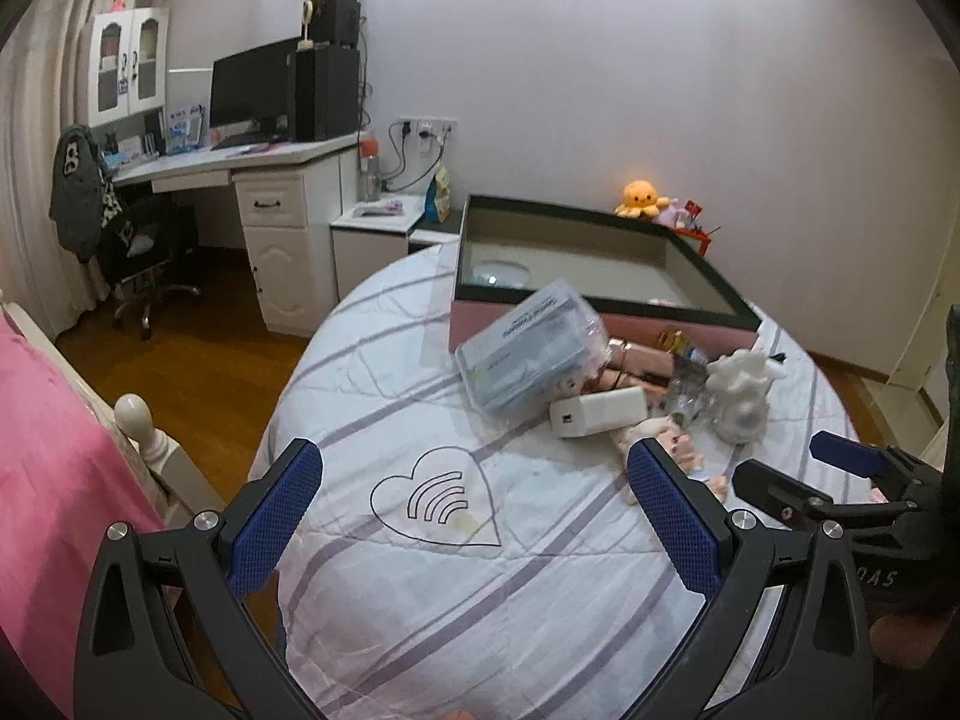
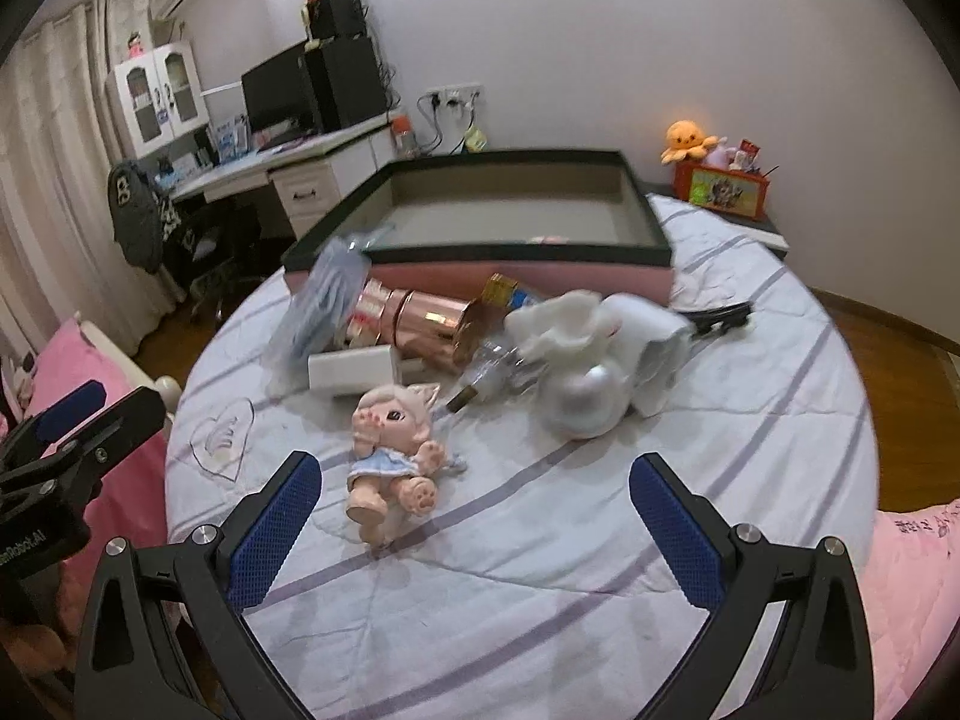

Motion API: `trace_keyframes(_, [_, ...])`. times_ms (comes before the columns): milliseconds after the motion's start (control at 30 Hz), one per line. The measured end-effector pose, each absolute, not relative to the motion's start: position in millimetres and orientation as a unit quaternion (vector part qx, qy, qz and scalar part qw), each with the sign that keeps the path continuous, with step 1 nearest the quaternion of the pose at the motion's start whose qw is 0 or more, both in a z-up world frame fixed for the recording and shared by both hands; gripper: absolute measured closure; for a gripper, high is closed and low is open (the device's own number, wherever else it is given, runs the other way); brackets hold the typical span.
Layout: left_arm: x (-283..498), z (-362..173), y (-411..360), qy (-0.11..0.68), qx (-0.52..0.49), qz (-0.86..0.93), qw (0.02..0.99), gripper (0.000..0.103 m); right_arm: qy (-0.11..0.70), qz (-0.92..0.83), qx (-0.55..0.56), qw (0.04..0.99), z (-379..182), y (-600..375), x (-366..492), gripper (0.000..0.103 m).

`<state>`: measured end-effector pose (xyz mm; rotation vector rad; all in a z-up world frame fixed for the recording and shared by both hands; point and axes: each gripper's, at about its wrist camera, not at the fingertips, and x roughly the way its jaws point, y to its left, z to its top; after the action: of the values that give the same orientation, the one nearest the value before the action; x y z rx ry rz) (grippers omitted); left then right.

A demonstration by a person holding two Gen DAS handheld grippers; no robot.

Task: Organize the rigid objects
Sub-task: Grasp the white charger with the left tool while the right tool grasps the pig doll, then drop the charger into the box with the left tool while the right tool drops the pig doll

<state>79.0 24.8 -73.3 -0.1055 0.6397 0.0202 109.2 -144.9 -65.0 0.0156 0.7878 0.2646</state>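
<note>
A pile of objects lies on a round surface under a white striped cloth (image 2: 540, 528): a small doll in a blue dress (image 2: 396, 450), a white block charger (image 2: 354, 369), a clear plastic case (image 2: 324, 306), rose-gold canisters (image 2: 432, 324), a white figurine (image 2: 582, 372) and a black clip (image 2: 720, 315). Behind them stands a wide pink box with a dark rim (image 2: 480, 255). My right gripper (image 2: 474, 516) is open, just short of the doll. My left gripper (image 1: 474, 516) is open over a heart print (image 1: 432, 498), with the case (image 1: 528, 354) and charger (image 1: 600, 414) ahead.
A desk with a monitor (image 1: 252, 90), an office chair (image 1: 138, 252) and a nightstand (image 1: 372, 228) stand at the back left. An orange plush (image 2: 687, 141) and a red box (image 2: 720, 186) sit at the back right. Pink bedding (image 1: 42, 450) lies to the left.
</note>
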Motion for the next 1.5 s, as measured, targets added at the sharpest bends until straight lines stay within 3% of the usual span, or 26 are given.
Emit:
trace_keyframes(267, [93.7, -95.6, 37.5, 0.339, -0.06, 0.023, 0.938, 0.0, 0.41, 0.164, -0.012, 0.897, -90.8, -118.1, 130.2, 0.008])
trace_keyframes(333, [96.3, -99.6, 37.2, 0.344, -0.06, 0.023, 0.937, 0.0, 0.417, 0.165, -0.018, 0.893, -98.9, -113.2, 137.7, 0.036])
trace_keyframes(433, [99.7, -103.4, 34.4, 0.349, -0.057, 0.02, 0.935, 0.0, 0.419, 0.17, -0.025, 0.891, -108.4, -110.8, 142.6, 0.045])
trace_keyframes(1167, [170.2, -125.4, -44.1, 0.403, -0.038, -0.036, 0.914, 0.0, 0.408, 0.125, -0.003, 0.904, -99.0, -177.8, 120.8, 0.044])
trace_keyframes(1200, [177.5, -127.0, -46.1, 0.408, -0.034, -0.031, 0.912, 0.003, 0.408, 0.123, -0.001, 0.905, -98.6, -179.4, 121.4, 0.044])
trace_keyframes(1333, [185.7, -130.8, -54.6, 0.422, -0.027, -0.052, 0.905, 0.038, 0.407, 0.124, 0.008, 0.905, -97.7, -183.4, 121.2, 0.044])
trace_keyframes(1500, [168.6, -128.8, -47.5, 0.409, -0.049, -0.083, 0.907, 0.039, 0.406, 0.128, 0.016, 0.905, -97.0, -189.4, 120.1, 0.044])
